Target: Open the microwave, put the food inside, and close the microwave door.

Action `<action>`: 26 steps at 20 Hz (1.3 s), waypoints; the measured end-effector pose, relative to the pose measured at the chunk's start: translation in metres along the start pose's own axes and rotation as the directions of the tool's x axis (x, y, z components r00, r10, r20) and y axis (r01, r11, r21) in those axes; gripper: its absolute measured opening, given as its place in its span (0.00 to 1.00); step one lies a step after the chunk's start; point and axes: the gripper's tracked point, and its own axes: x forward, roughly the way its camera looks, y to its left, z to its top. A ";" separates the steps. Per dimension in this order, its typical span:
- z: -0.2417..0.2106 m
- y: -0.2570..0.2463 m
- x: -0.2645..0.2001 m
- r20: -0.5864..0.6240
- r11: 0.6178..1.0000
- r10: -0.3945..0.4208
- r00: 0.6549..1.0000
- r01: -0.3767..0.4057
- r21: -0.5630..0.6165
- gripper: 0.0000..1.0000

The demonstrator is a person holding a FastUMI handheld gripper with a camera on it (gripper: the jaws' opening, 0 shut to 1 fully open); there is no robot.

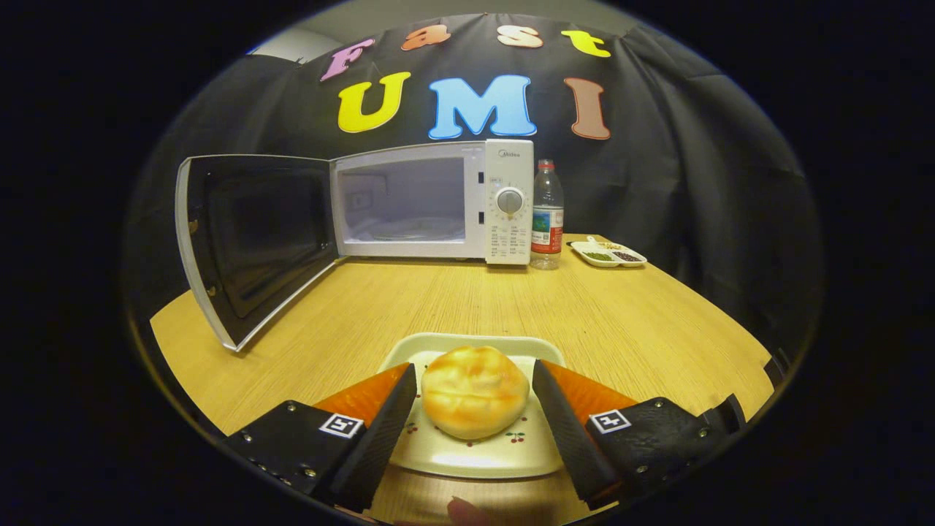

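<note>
The first step looks done: the white boxy microwave [434, 202] in the upper middle of the frame has its dark glass door [252, 237] swung wide open to the left. The cooking space inside looks bare, with just a pale round turntable on its floor. Two steps are left, I think: the food must go in, and the door must be pushed shut. The food is a round golden-brown bun [475, 391] at the bottom middle of the frame. It sits on a white square plate with little cherry pictures [475, 456], and the plate rests on the light wooden desk [453, 307]. The black and orange gripper [475, 387] has its jaws spread open, one on each side of the bun. They are close to it, but I cannot tell if they touch it, and it does not look squeezed yet. Just right of the microwave stands a clear plastic bottle with a red cap and red label [547, 215]. Farther right on the desk is a small white split dish [608, 254] with something green in one part and something dark in another.
</note>
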 end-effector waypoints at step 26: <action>0.119 0.123 0.014 0.069 0.895 0.320 0.945 -0.326 0.305 0.76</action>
